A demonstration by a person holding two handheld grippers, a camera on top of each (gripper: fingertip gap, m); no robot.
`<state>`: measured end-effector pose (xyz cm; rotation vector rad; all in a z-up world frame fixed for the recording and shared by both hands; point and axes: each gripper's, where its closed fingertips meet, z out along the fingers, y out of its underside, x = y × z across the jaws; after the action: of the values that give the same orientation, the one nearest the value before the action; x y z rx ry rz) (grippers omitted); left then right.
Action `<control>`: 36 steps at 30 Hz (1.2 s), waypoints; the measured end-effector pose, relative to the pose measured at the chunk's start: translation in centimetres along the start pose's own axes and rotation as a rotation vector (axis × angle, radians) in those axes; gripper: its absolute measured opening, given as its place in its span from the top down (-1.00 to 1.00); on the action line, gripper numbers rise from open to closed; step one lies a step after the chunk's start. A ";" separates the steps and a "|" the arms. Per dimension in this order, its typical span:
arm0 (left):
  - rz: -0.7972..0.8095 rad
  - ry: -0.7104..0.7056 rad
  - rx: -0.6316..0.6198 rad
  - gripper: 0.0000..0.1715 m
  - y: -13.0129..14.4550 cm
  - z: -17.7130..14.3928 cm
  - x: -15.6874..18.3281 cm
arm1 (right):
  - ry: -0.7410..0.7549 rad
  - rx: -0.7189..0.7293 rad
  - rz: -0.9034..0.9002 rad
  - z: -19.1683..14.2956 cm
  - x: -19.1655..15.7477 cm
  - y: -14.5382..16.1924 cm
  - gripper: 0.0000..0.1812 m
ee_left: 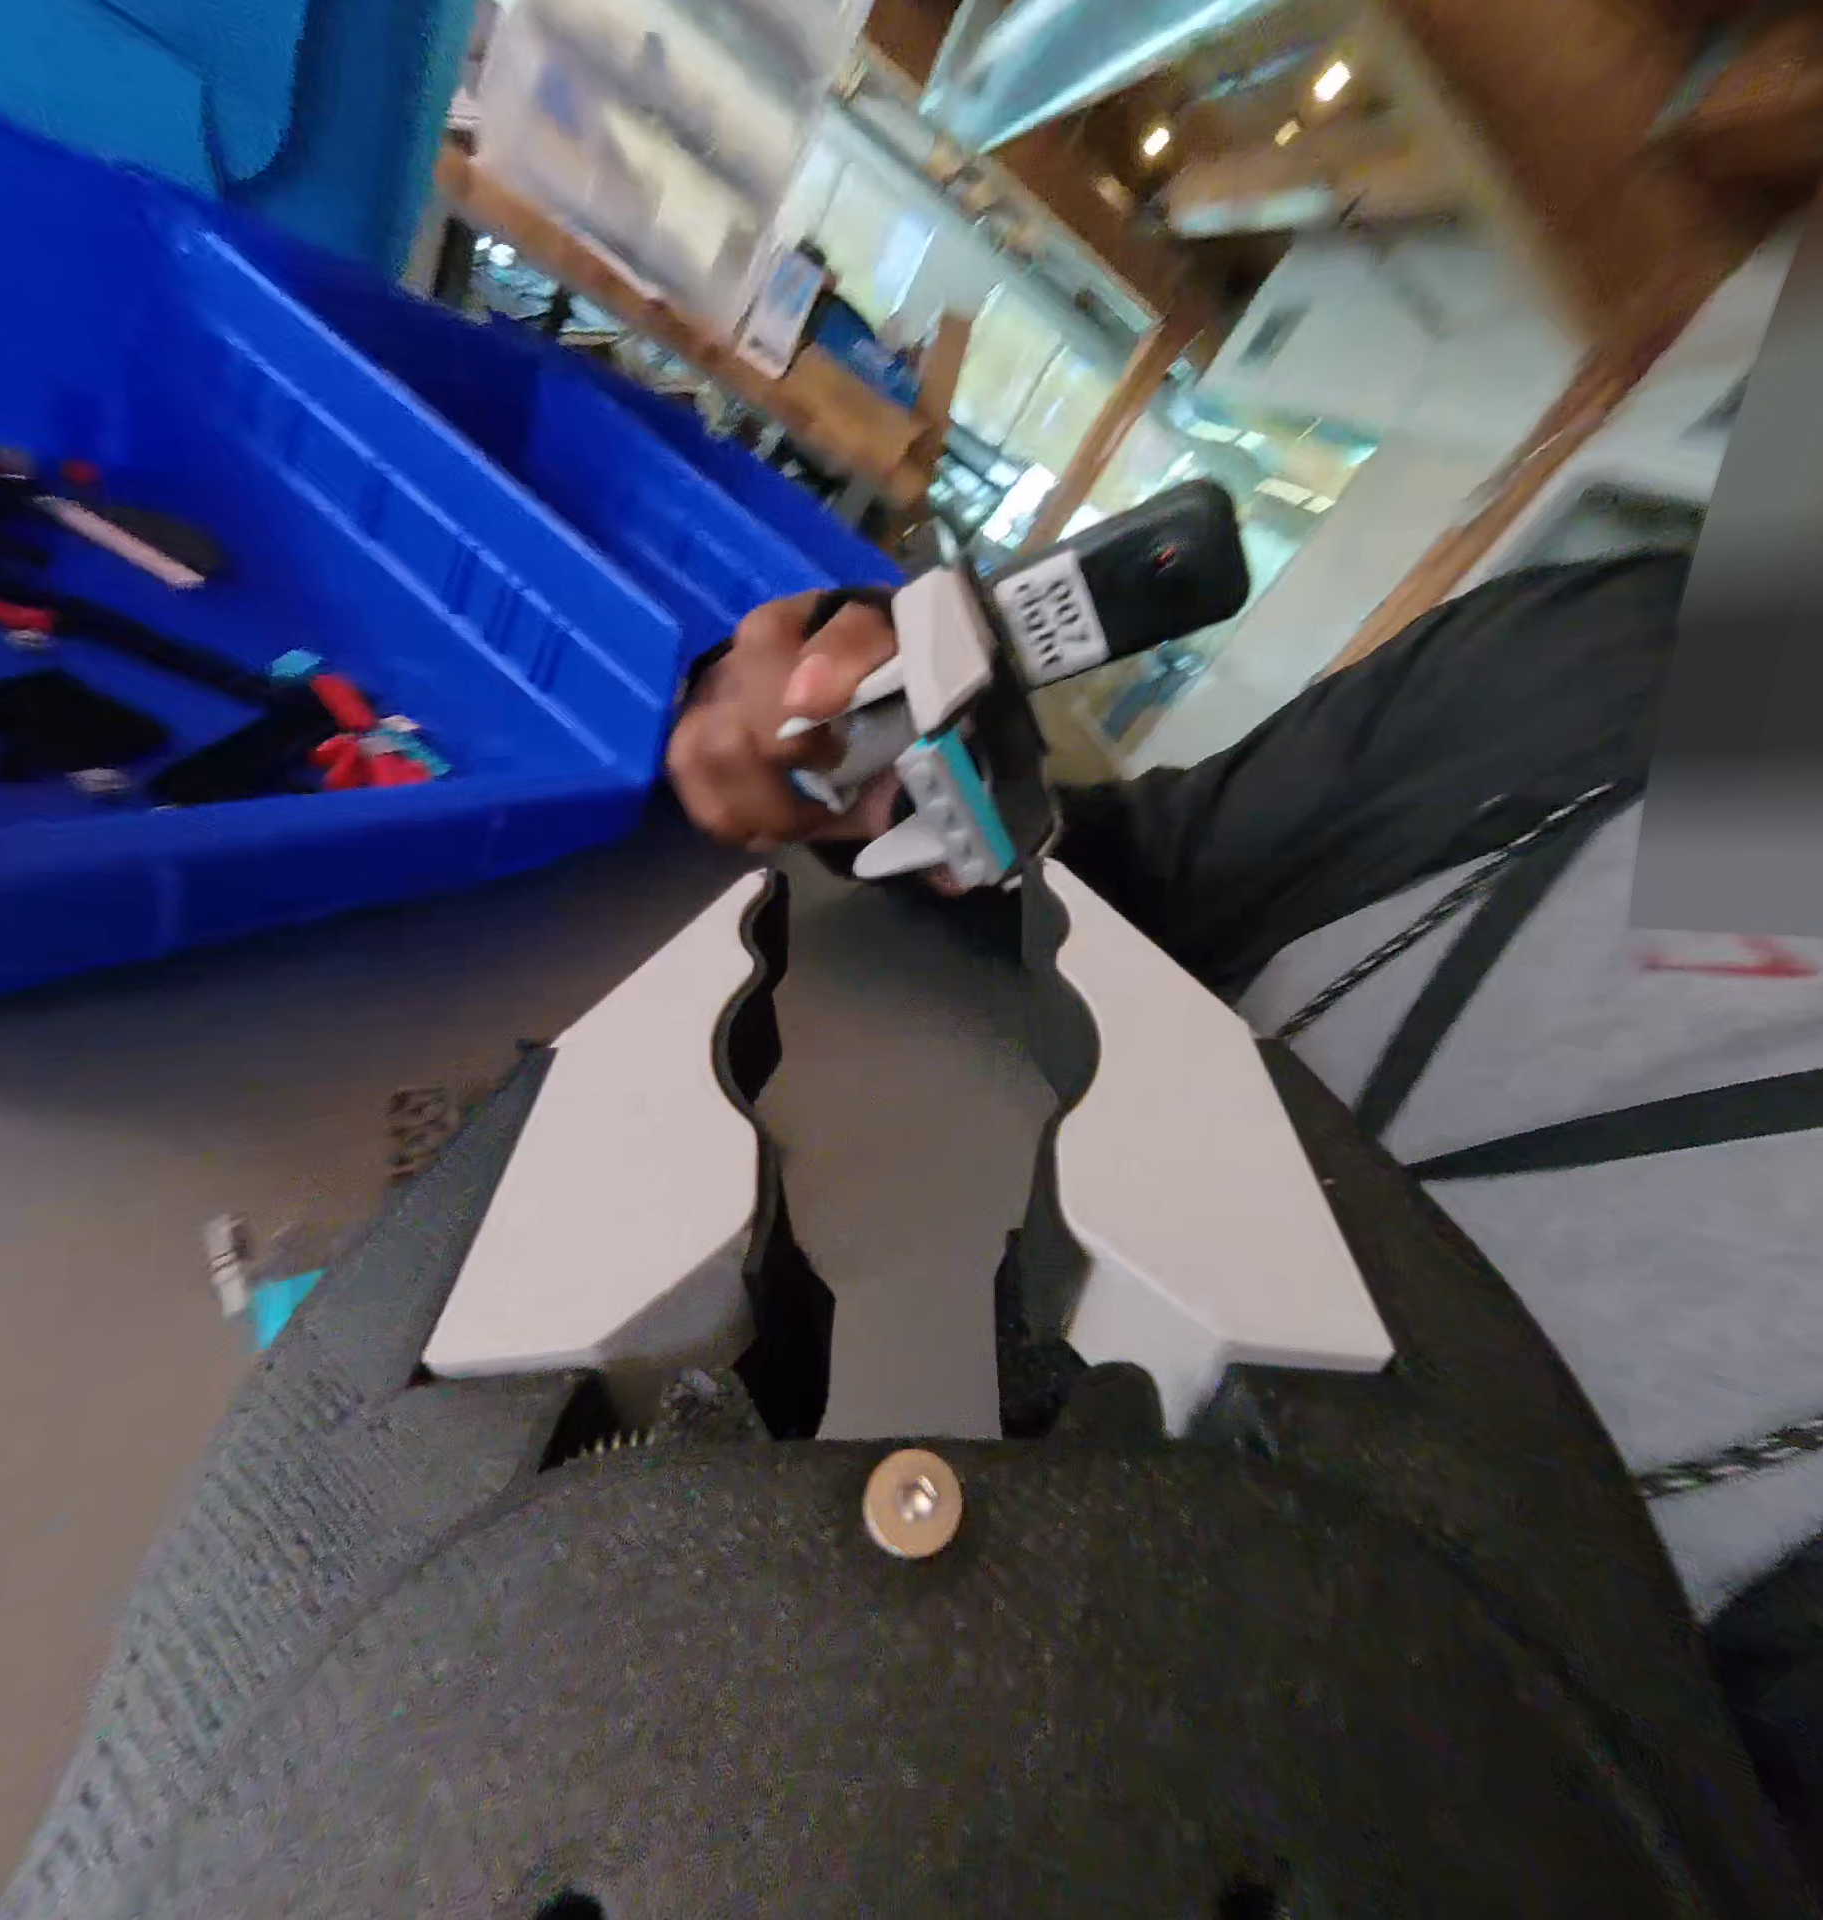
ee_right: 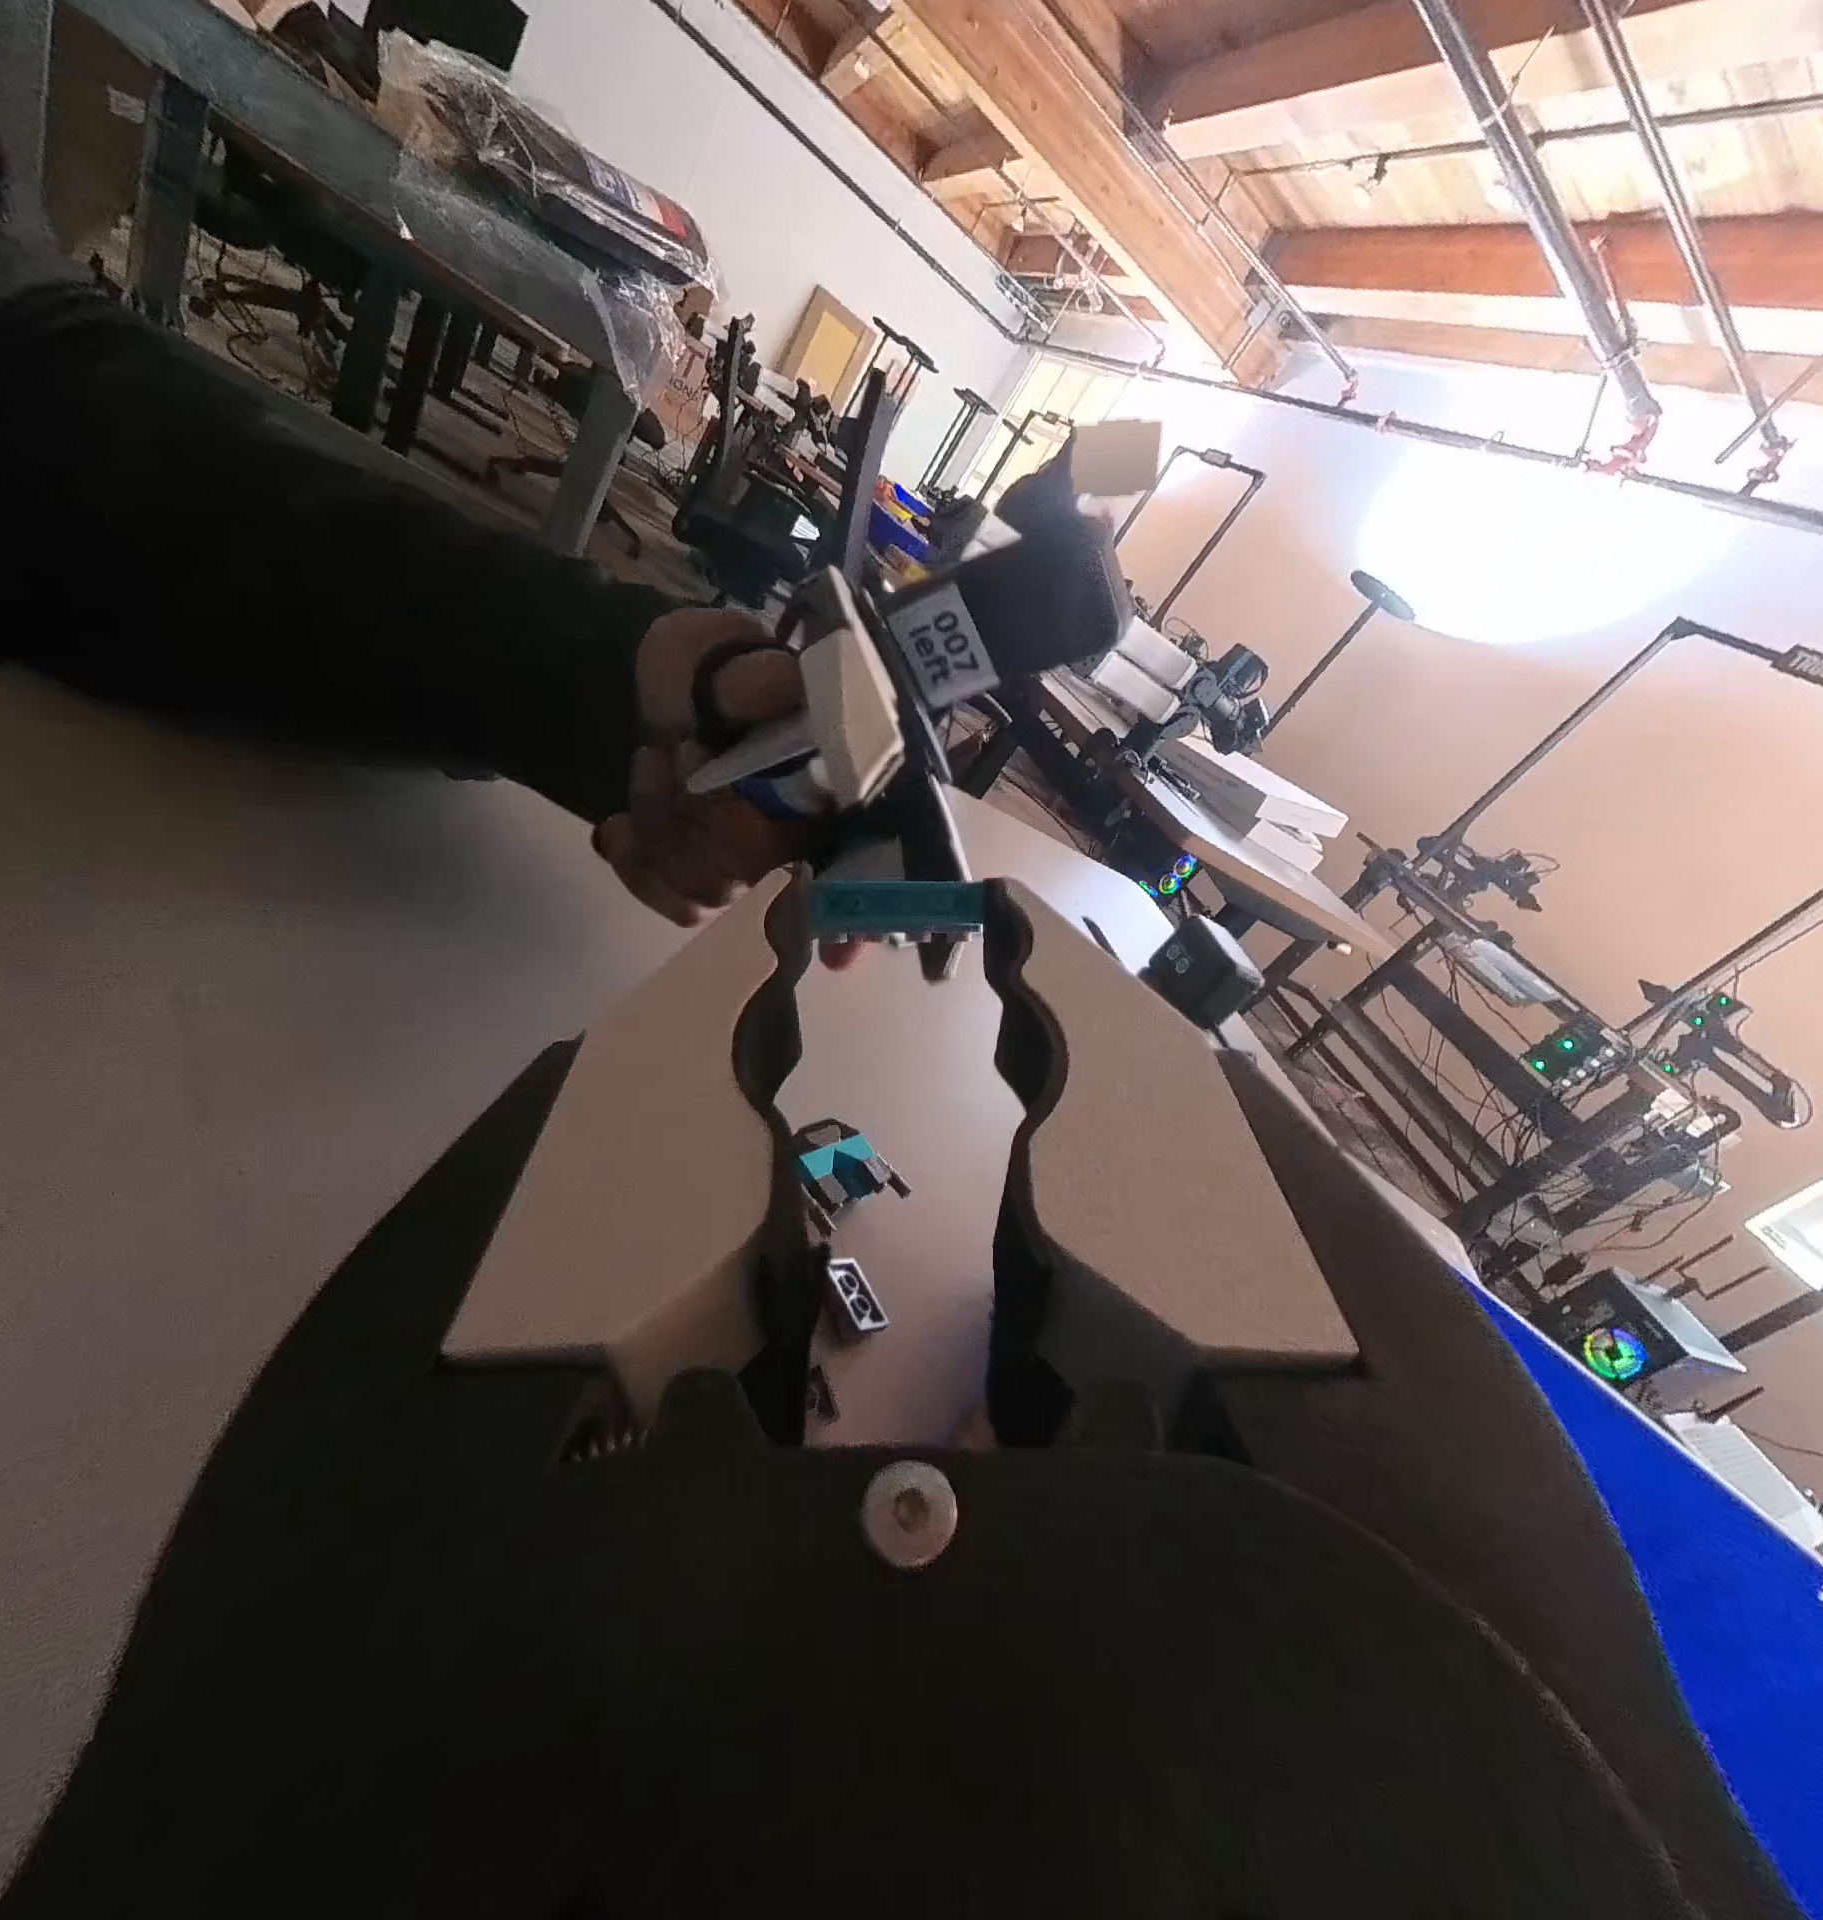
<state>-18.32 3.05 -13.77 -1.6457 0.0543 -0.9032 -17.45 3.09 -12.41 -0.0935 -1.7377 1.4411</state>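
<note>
In the right wrist view my right gripper (ee_right: 896, 899) is shut on a small brick piece (ee_right: 891, 904), a teal plate with grey brick under it, held crosswise between the fingertips above the grey table (ee_right: 211, 1039). My left gripper (ee_left: 907, 883) is open and empty, its jaws well apart. In the left wrist view the right gripper (ee_left: 938, 821) shows just beyond its tips, held by a hand (ee_left: 741, 738), with the teal and grey piece (ee_left: 954, 810) in it. The left gripper also shows in the right wrist view (ee_right: 865, 717), close behind the brick piece.
A big blue bin (ee_left: 387, 499) holding black, red and teal parts stands at the left; its wall also shows in the right wrist view (ee_right: 1717, 1558). Loose on the table lie a small teal and grey piece (ee_right: 834, 1164) and a black piece (ee_right: 857, 1294). A small black device (ee_right: 1198, 971) sits near the far edge. The tips of both grippers are at nearly the same place.
</note>
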 end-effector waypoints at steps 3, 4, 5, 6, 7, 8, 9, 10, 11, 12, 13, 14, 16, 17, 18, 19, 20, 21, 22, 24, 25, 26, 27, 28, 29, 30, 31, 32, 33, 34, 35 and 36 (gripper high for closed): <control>-0.085 0.085 0.044 0.51 -0.1 0.9 0.5 | -0.015 0.003 -0.029 0.2 -0.6 -0.1 0.62; -0.116 0.112 0.057 0.53 -0.1 1.1 0.7 | -0.021 0.005 -0.036 0.3 -0.8 -0.2 0.61; -0.143 0.139 0.068 0.55 -0.1 1.3 0.8 | -0.027 0.006 -0.040 0.4 -1.0 -0.2 0.61; -0.163 0.160 0.078 0.58 -0.1 1.4 1.0 | -0.031 0.007 -0.044 0.4 -1.1 -0.2 0.62; -0.180 0.172 0.084 0.62 -0.1 1.5 1.0 | -0.034 0.009 -0.048 0.4 -1.2 -0.3 0.62; -0.190 0.183 0.090 0.66 -0.1 1.5 1.1 | -0.036 0.010 -0.051 0.4 -1.3 -0.3 0.61; -0.199 0.194 0.091 0.69 -0.1 1.6 1.1 | -0.038 0.011 -0.052 0.4 -1.3 -0.3 0.61; -0.209 0.198 0.092 0.69 -0.1 1.7 1.1 | -0.039 0.011 -0.053 0.4 -1.4 -0.3 0.61; -0.216 0.208 0.097 0.72 -0.1 1.7 1.2 | -0.041 0.012 -0.055 0.4 -1.4 -0.3 0.61; -0.220 0.216 0.103 0.76 -0.2 1.7 1.2 | -0.043 0.012 -0.056 0.4 -1.4 -0.3 0.61; -0.224 0.222 0.109 0.79 -0.2 1.6 1.3 | -0.042 0.011 -0.058 0.5 -1.5 -0.3 0.61; -0.228 0.230 0.115 0.82 -0.3 1.6 1.3 | -0.043 0.010 -0.060 0.5 -1.5 -0.2 0.61; -0.223 0.234 0.123 0.86 -0.4 1.6 1.4 | -0.040 0.007 -0.063 0.5 -1.4 -0.2 0.61; -0.206 0.224 0.124 0.86 -0.4 1.6 1.3 | -0.037 0.005 -0.065 0.5 -1.4 -0.1 0.61; -0.176 0.207 0.128 0.86 -0.5 1.6 1.2 | -0.031 0.003 -0.063 0.5 -1.3 -0.1 0.61; -0.140 0.186 0.132 0.86 -0.7 1.6 1.2 | -0.024 0.001 -0.057 0.5 -1.1 -0.1 0.61; -0.104 0.164 0.135 0.87 -0.8 1.5 1.2 | -0.016 -0.002 -0.046 0.5 -1.0 -0.1 0.61; -0.066 0.140 0.139 0.87 -1.0 1.4 1.1 | -0.007 -0.005 -0.029 0.5 -0.8 0.0 0.61; -0.021 0.102 0.140 0.87 -1.2 1.3 1.0 | -0.001 -0.010 -0.005 0.6 -0.6 0.0 0.61; 0.106 0.004 0.127 0.87 -1.4 1.1 0.5 | 0.000 -0.005 0.075 0.5 -0.1 0.0 0.60; 0.181 -0.041 0.122 0.87 -1.6 1.0 0.4 | -0.001 0.002 0.134 0.4 0.2 -0.1 0.59; 0.260 -0.084 0.120 0.87 -1.8 0.9 0.5 | -0.007 0.011 0.201 0.4 0.5 -0.3 0.59; 0.338 -0.116 0.121 0.87 -2.1 0.9 0.7 | -0.013 0.021 0.263 0.3 0.8 -0.4 0.60; 0.411 -0.140 0.121 0.87 -2.2 0.8 0.9 | -0.009 0.030 0.314 0.3 1.1 -0.6 0.60; 0.473 -0.156 0.128 0.87 -2.4 0.8 1.3 | -0.010 0.035 0.354 0.2 1.4 -0.7 0.61; 0.515 -0.161 0.141 0.87 -2.6 0.7 1.6 | -0.019 0.038 0.385 0.2 1.5 -0.8 0.62; 0.537 -0.159 0.155 0.87 -2.8 0.6 1.9 | -0.025 0.041 0.409 0.1 1.5 -0.8 0.64; 0.548 -0.155 0.171 0.87 -3.0 0.6 2.1 | -0.030 0.042 0.427 0.1 1.5 -0.8 0.67; 0.555 -0.150 0.182 0.87 -3.0 0.5 2.2 | -0.042 0.040 0.438 0.2 1.4 -0.8 0.69; 0.561 -0.145 0.185 0.87 -3.0 0.6 2.3 | -0.052 0.040 0.441 0.2 1.2 -0.9 0.71; 0.569 -0.148 0.183 0.87 -2.9 0.6 2.3 | -0.062 0.042 0.439 0.2 1.0 -0.9 0.74; 0.579 -0.153 0.178 0.87 -2.8 0.7 2.2 | -0.072 0.040 0.433 0.2 0.8 -0.9 0.75</control>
<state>-17.54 3.41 -10.20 -1.4139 0.3189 -0.3293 -17.68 3.03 -11.17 -0.4225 -1.8187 1.8065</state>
